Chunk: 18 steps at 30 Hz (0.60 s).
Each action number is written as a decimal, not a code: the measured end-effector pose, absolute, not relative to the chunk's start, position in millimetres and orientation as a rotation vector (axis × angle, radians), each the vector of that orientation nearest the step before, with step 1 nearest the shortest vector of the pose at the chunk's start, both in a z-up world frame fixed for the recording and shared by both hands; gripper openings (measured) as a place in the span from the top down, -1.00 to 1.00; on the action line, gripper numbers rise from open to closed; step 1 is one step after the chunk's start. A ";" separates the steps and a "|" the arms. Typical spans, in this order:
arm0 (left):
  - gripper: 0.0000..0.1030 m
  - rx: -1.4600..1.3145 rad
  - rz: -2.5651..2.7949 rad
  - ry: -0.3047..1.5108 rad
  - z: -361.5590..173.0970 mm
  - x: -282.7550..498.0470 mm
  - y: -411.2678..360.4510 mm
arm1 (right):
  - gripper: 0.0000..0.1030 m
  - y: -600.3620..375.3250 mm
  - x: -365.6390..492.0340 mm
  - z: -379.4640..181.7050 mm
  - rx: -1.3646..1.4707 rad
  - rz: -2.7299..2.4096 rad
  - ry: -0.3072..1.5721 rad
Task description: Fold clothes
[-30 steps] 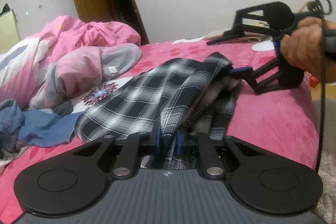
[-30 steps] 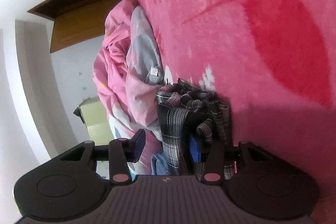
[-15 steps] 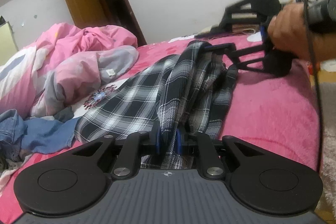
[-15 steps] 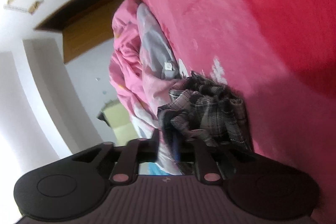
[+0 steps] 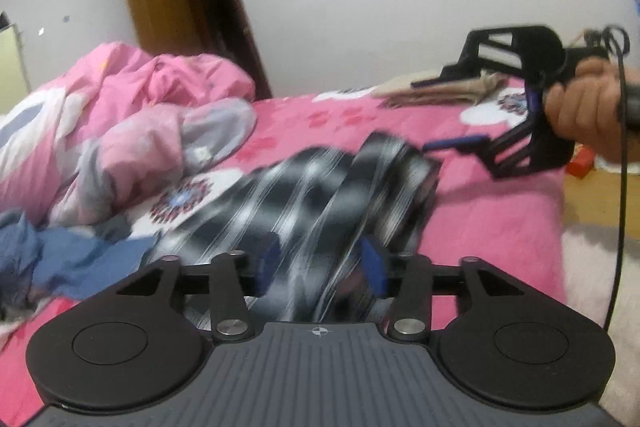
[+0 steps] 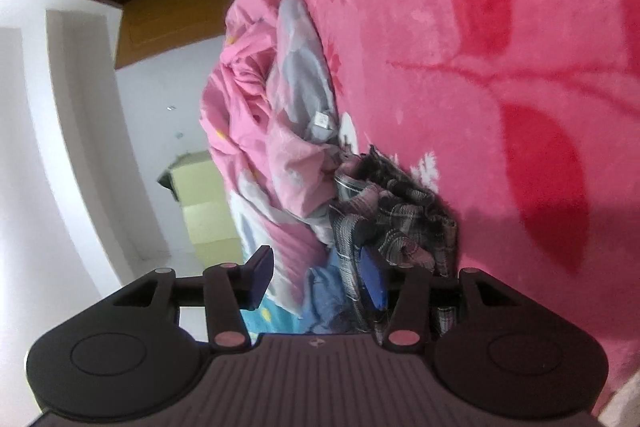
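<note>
Both claws opening to release: left claw [image 5: 320, 263] straddles the plaid shirt [image 5: 320, 183]; right claw [image 6: 320, 275] beside its bunched end, laying it on the bed [image 5: 500, 227].

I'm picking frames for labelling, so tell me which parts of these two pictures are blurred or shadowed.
Left wrist view: the plaid garment is streaked with motion blur, the right gripper softer too. Right wrist view: sharper; a dark shadow falls on the blanket beside the garment.
</note>
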<state>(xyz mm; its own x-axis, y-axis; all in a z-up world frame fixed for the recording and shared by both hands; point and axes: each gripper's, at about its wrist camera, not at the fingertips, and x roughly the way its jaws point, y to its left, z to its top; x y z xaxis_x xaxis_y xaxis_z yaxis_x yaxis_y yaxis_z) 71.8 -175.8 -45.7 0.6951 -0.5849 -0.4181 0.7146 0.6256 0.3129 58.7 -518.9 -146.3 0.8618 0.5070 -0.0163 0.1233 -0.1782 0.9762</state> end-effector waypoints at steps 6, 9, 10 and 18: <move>-0.11 0.650 -0.784 0.258 -54.7 81.8 -239.2 | 0.01 -537.7 40.9 -149.5 1.712 0.379 0.442; -0.11 0.679 -0.777 0.277 -58.8 96.0 -262.0 | 0.01 -547.7 31.4 -154.3 1.710 0.378 0.433; -0.10 0.685 -0.777 0.285 -59.2 100.1 -265.9 | 0.01 -550.2 29.8 -156.1 1.709 0.378 0.433; 0.80 0.725 -0.761 0.288 -57.9 107.1 -276.6 | 0.01 -560.1 30.9 -172.5 1.713 0.391 0.447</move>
